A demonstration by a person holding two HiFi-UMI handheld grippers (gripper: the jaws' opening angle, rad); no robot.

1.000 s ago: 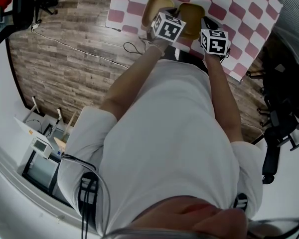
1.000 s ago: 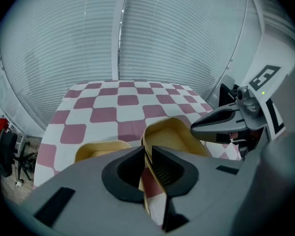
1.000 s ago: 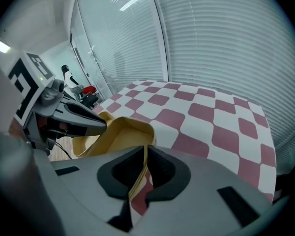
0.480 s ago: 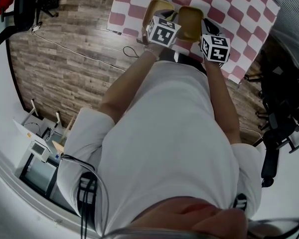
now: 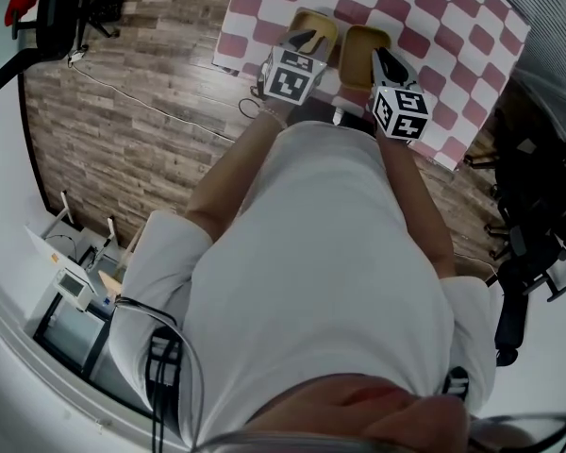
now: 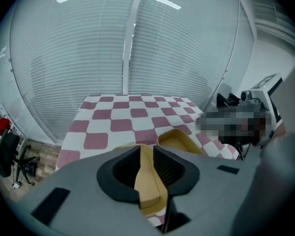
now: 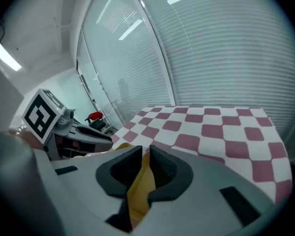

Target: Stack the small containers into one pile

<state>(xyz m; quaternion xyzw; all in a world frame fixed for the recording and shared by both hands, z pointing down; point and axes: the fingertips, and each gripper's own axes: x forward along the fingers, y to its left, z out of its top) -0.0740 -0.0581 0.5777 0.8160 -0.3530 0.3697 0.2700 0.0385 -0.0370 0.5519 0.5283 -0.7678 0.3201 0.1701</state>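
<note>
Two small yellow containers lie side by side over the red-and-white checked table (image 5: 453, 26). In the head view my left gripper (image 5: 307, 41) is shut on the near wall of the left container (image 5: 313, 25). My right gripper (image 5: 381, 64) is shut on the near wall of the right container (image 5: 360, 53). The left gripper view shows its jaws (image 6: 146, 152) pinching a yellow wall (image 6: 147, 181), with the other container (image 6: 179, 140) just to the right. In the right gripper view the jaws (image 7: 144, 164) pinch a yellow wall (image 7: 139, 191). Whether either container rests on the cloth, I cannot tell.
The table's near-left corner (image 5: 224, 53) borders a wood-plank floor (image 5: 123, 130) with a cable (image 5: 151, 102) on it. Office chairs stand at the right (image 5: 538, 234) and top left (image 5: 61, 8). Window blinds (image 6: 137, 48) close off the far side of the table.
Both marker cubes have come back a little toward the person and sit lower in the head view. Each gripper stays shut on its container. The view itself has shifted slightly.
</note>
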